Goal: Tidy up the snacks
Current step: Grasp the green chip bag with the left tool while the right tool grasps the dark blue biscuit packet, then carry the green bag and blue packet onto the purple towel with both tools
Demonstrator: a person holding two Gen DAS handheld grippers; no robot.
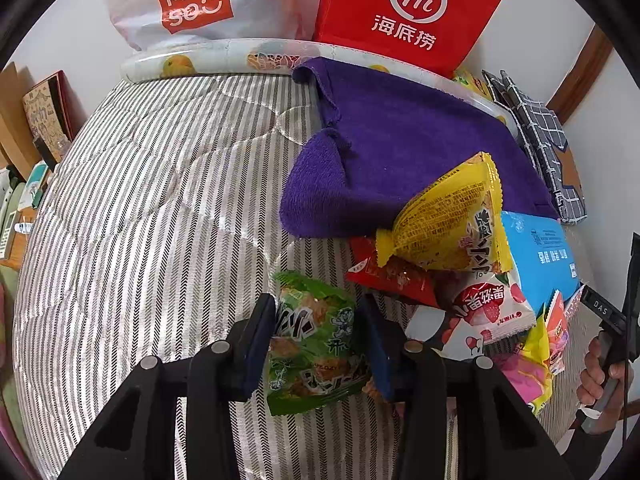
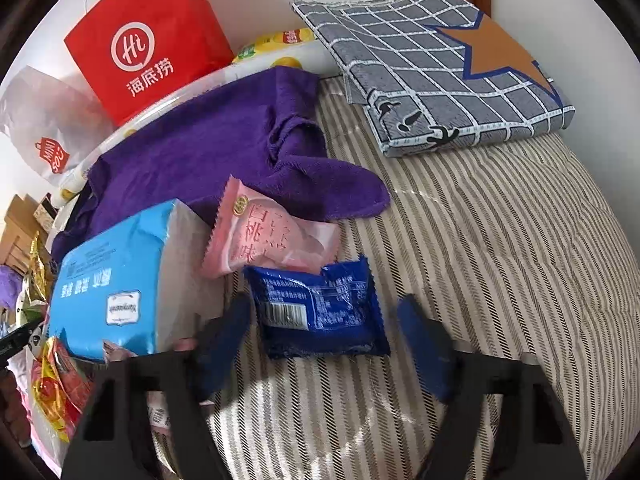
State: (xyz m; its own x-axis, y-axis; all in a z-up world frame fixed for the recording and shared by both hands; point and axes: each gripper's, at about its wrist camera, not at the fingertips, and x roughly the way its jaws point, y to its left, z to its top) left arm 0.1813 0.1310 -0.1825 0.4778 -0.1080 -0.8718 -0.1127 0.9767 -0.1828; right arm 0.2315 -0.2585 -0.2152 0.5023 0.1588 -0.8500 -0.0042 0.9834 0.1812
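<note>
Left wrist view: green crinkly plastic snack packet stands lengthwise between the left gripper pads, pinched, over the striped quilted mattress. Right gripper straddles the dark blue foil snack packet, flat and crosswise, jaws apart, pads not visibly pressing

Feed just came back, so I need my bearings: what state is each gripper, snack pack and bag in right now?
left gripper: shut on the green snack pack
right gripper: open, astride the blue snack pack, pads not touching it
pink snack pack: sealed, lying flat, its edge over the blue one
yellow snack pack: sealed, atop the pile
red paper bag: upright
purple towel: rumpled
</note>
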